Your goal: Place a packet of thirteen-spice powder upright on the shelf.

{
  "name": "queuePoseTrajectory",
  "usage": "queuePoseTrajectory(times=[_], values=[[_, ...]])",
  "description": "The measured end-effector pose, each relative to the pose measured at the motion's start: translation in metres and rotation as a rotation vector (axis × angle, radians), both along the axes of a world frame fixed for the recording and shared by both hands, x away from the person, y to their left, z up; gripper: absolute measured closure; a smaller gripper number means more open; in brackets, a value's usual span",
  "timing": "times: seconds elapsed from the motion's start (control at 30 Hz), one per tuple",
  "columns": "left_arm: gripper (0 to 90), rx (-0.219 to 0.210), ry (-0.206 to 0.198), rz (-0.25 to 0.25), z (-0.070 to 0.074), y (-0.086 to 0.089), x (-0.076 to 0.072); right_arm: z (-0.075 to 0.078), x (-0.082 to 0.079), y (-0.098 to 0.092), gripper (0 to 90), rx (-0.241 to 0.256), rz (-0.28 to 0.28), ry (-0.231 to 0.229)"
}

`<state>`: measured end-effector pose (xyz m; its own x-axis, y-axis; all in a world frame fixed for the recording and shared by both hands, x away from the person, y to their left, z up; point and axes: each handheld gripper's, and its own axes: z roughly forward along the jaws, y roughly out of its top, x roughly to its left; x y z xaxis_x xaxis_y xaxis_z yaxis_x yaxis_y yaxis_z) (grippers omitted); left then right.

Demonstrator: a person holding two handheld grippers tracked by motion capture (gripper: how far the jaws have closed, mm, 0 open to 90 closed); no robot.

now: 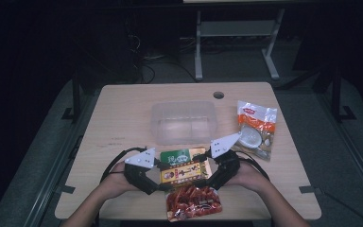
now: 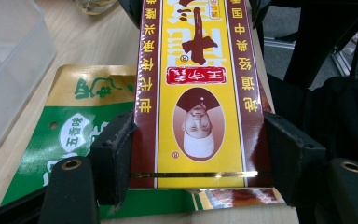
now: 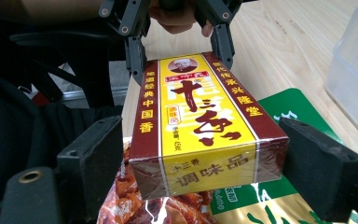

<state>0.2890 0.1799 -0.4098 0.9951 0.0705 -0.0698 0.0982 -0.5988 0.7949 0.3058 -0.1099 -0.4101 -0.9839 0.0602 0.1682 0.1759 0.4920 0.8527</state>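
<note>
Both grippers hold the yellow seasoning box (image 1: 185,173) by its ends: left gripper (image 2: 193,154) fingers clamp it, right gripper (image 3: 200,154) fingers flank it. Next, probably lifting it toward the clear plastic bin (image 1: 183,122).

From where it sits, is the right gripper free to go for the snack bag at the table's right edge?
Probably not yet: the right gripper is holding one end of the yellow box, though the path to the snack bag looks open.

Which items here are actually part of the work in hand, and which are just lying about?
In hand:
yellow seasoning box
left gripper
right gripper

Lying about:
green packet
red snack bag
clear plastic container
orange-and-clear bag
</note>
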Motion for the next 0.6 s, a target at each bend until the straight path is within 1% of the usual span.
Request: queuePoseTrajectory(times=[0.03,0.07,0.2,0.27,0.33,0.6], values=[[31.8,-0.007,0.001,-0.002,-0.0005,0.0000,-0.0001,-0.0009,0.0000,0.0004,18.2,-0.001,0.004,0.000],[31.9,-0.009,0.002,-0.002,-0.0006,-0.0001,0.0000,-0.0011,-0.0004,0.0005,18.8,0.000,0.007,0.007],[31.9,-0.018,0.007,-0.005,-0.0007,0.0000,0.0002,-0.0011,-0.0006,0.0014,20.7,0.015,0.010,0.010],[31.8,-0.018,0.000,-0.005,-0.0006,-0.0001,-0.0001,-0.0012,0.0000,0.0010,23.3,0.022,0.014,0.002],[31.8,-0.019,-0.002,-0.008,-0.0005,0.0002,-0.0003,-0.0009,-0.0011,0.0005,24.9,0.034,0.008,0.008],[31.8,-0.031,-0.001,-0.010,0.0000,0.0007,-0.0003,0.0000,-0.0009,-0.0012,27.1,0.047,0.008,0.005]])
